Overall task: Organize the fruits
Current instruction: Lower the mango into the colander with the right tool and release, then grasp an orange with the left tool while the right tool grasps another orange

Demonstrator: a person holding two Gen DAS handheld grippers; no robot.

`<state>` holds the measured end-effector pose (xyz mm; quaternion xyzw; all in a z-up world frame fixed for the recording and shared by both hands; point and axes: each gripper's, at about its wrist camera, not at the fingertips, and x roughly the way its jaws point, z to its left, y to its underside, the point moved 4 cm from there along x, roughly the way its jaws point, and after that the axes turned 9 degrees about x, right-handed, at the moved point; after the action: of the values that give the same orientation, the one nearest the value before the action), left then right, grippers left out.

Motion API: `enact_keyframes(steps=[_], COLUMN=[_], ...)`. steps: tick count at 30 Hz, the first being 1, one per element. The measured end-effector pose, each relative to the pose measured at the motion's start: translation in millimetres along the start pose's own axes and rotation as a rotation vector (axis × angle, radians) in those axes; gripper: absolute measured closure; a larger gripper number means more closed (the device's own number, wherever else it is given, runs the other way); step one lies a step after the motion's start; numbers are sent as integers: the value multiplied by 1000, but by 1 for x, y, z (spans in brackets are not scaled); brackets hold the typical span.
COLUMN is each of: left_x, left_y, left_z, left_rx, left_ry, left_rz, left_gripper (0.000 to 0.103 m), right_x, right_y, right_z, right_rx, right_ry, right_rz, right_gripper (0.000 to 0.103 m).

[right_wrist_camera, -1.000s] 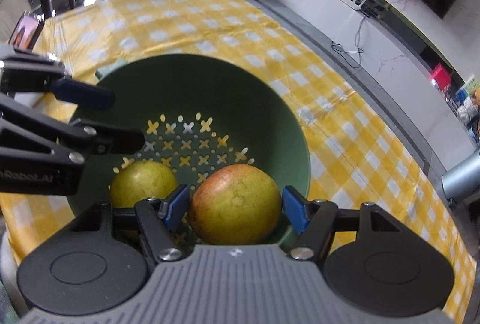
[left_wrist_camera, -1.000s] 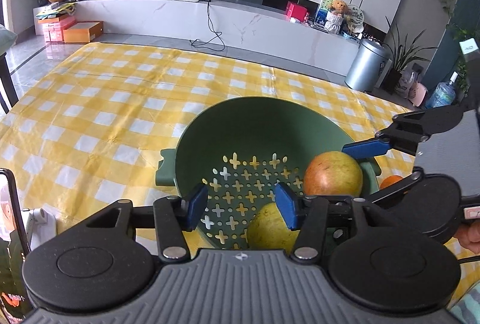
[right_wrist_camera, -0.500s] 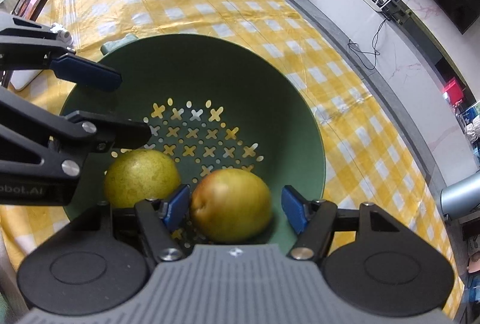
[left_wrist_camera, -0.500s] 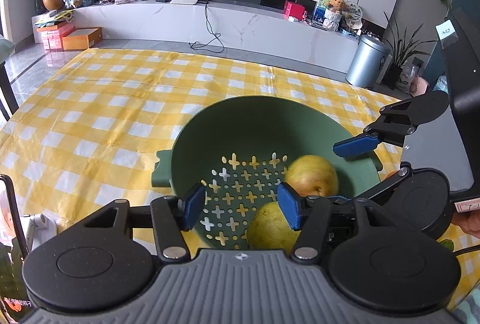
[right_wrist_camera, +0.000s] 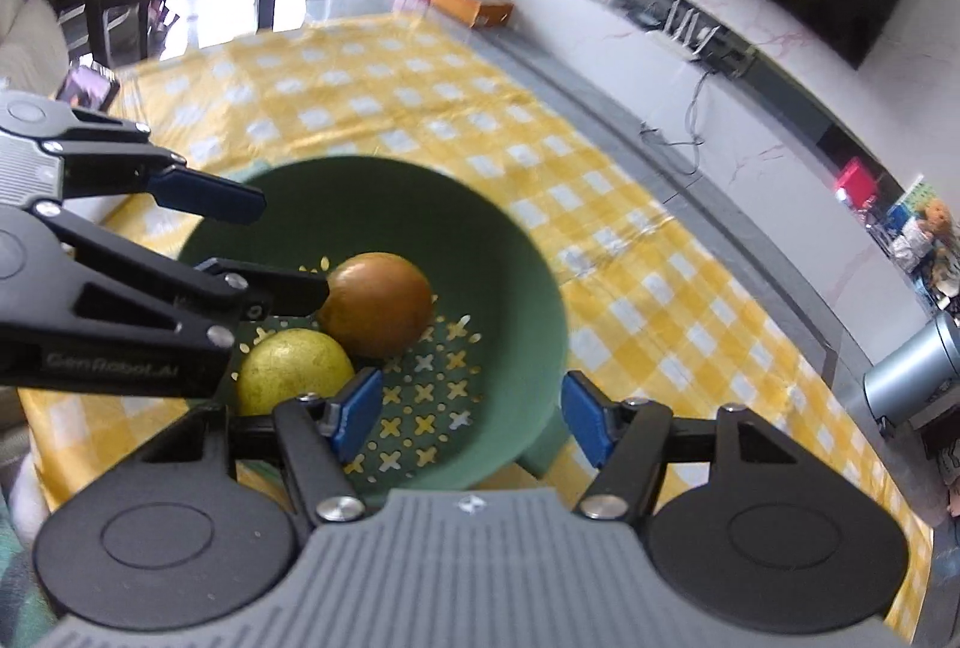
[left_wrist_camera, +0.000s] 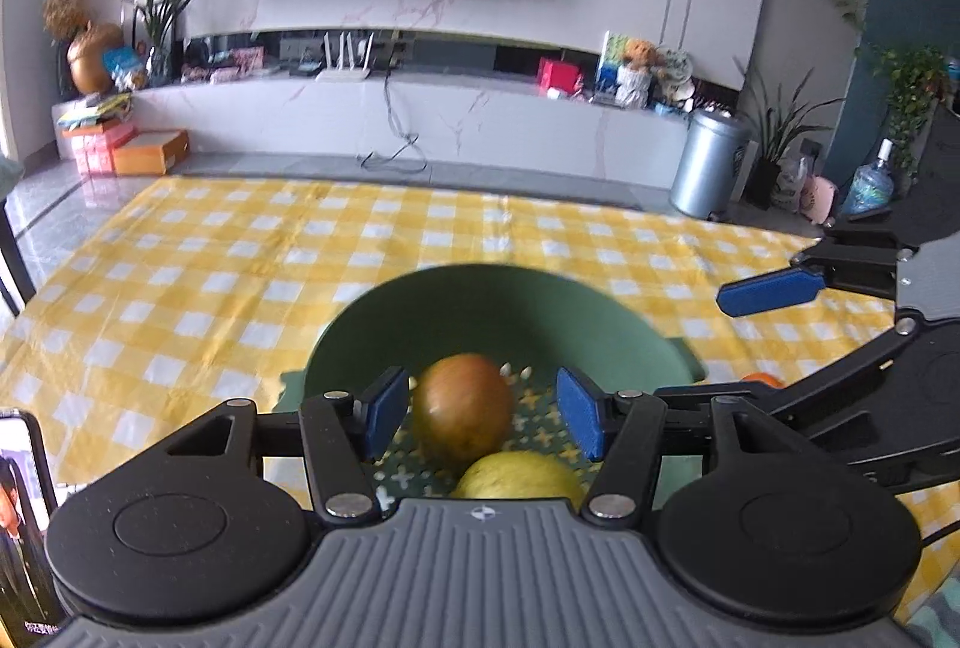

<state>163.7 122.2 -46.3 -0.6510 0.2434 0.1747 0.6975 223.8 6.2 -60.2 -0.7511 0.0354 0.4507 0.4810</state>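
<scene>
Both claws agape over green colander [right_wrist_camera: 528,288] w/ 2 fruits [right_wrist_camera: 378,305].

The left hand-held gripper [left_wrist_camera: 480,411] hides half the yellow-green fruit [left_wrist_camera: 519,477].

the only readable text is "genrobot.ai", in pale raised letters along the black side arm of the left gripper [right_wrist_camera: 258,252] in the right wrist view. print on the shelf boxes is too blurred to read.
</scene>
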Motion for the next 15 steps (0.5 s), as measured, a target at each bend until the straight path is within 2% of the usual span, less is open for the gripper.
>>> enact_keyframes(steps=[5, 10, 15], left_x=[-15, -21, -24], left_y=[-15, -21, -19], left_z=[-27, -53, -82], left_rx=[16, 33, 38], left_ry=[87, 122, 166], left_rz=[-61, -73, -70], left_gripper=[34, 34, 34], right_x=[-40, -71, -87], right_y=[27, 65, 104], right_z=[-26, -55, -77], right_rx=[155, 289, 397], right_ry=[36, 122, 191], right_rz=[-77, -139, -157], right_gripper=[39, 39, 38])
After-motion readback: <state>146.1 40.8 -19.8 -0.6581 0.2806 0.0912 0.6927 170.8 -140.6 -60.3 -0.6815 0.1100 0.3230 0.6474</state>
